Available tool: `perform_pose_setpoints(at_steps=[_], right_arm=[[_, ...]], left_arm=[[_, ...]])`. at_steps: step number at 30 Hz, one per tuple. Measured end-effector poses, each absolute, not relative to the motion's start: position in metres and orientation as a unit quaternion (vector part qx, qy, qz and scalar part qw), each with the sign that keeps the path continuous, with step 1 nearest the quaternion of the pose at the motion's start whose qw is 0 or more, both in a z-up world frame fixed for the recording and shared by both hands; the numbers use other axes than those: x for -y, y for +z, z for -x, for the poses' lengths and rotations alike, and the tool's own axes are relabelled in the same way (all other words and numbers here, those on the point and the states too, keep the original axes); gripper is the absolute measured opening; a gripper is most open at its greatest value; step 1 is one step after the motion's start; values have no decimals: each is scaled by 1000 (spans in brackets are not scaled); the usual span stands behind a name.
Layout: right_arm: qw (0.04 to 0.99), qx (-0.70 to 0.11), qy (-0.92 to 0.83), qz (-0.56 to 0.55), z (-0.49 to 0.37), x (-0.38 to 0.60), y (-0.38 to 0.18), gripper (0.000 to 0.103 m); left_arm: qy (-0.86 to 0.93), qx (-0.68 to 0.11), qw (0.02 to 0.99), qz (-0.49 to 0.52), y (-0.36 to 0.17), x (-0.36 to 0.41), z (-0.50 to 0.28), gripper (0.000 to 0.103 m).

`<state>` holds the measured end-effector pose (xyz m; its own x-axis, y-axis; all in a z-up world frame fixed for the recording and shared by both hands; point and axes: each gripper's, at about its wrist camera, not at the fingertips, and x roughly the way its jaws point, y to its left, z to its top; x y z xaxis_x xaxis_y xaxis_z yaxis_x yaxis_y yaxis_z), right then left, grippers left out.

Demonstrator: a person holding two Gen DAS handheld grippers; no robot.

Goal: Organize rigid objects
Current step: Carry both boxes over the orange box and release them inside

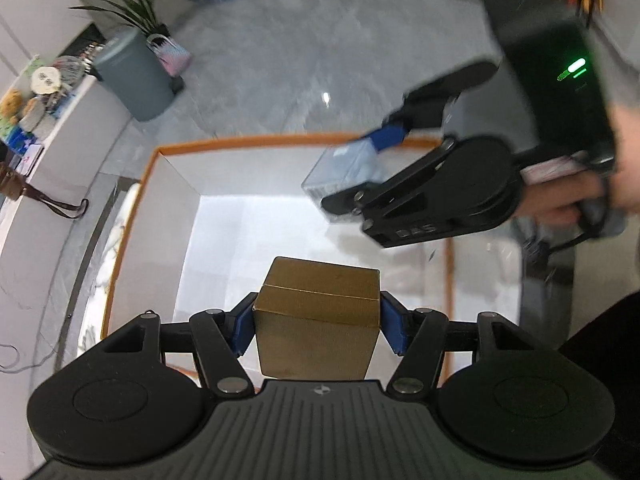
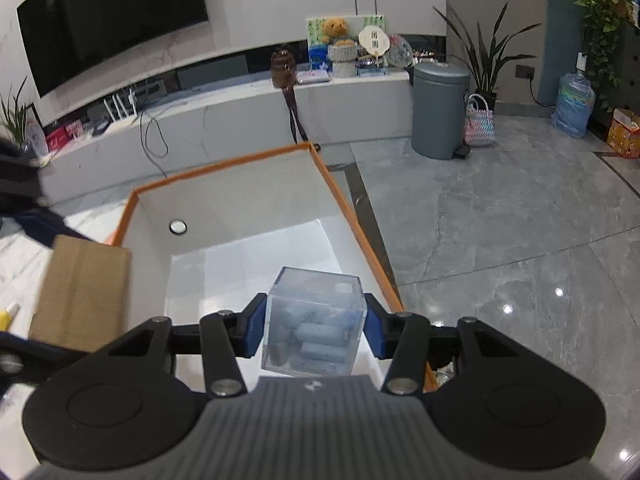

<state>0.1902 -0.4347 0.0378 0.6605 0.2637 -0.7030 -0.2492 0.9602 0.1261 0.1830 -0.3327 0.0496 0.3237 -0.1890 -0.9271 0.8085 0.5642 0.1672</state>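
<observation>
Both boxes were up over the orange-rimmed bin (image 2: 352, 216), ready to drop!

The left gripper (image 1: 316, 322) was clamped on the gold cardboard box (image 1: 320, 312), the right gripper (image 2: 314, 330) on the clear plastic cube (image 2: 314, 324) of pale blue rolls. Placing looked to be the step; next, I'd judge, each lowers to the white floor and releases, well apart.

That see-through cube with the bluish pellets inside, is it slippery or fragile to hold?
Probably somewhat slippery: the clear cube has smooth, glossy walls, pinched only at two sides by the right hand-held gripper. It looks rigid, perhaps brittle if dropped. The loose pieces inside may shift when tilted.
</observation>
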Motion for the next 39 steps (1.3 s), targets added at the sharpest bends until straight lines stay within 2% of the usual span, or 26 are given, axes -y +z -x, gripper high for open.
perform_pose_setpoints(at_steps=[16,32,37,38,39], right_arm=[[879,-431,188,82,-187,428,15,50],[880,-407,191,157,-176,420,10,49],[883,-400,180,168,-174,422,11,51],[884,-400,180,163,-174,423,11,53],[886,-399,180,155,-178,427,13,55]], left_arm=[[-358,-549,638,-406,-39,372,-216,71],[-362,-593,626,-354,-73,376,-257,69],[-366,-596,627,-344,-77,370,-266,72],[-368,-596,625,-345,-77,369,-264,76],[-370,-595,623,-346,-76,369,-265,84]])
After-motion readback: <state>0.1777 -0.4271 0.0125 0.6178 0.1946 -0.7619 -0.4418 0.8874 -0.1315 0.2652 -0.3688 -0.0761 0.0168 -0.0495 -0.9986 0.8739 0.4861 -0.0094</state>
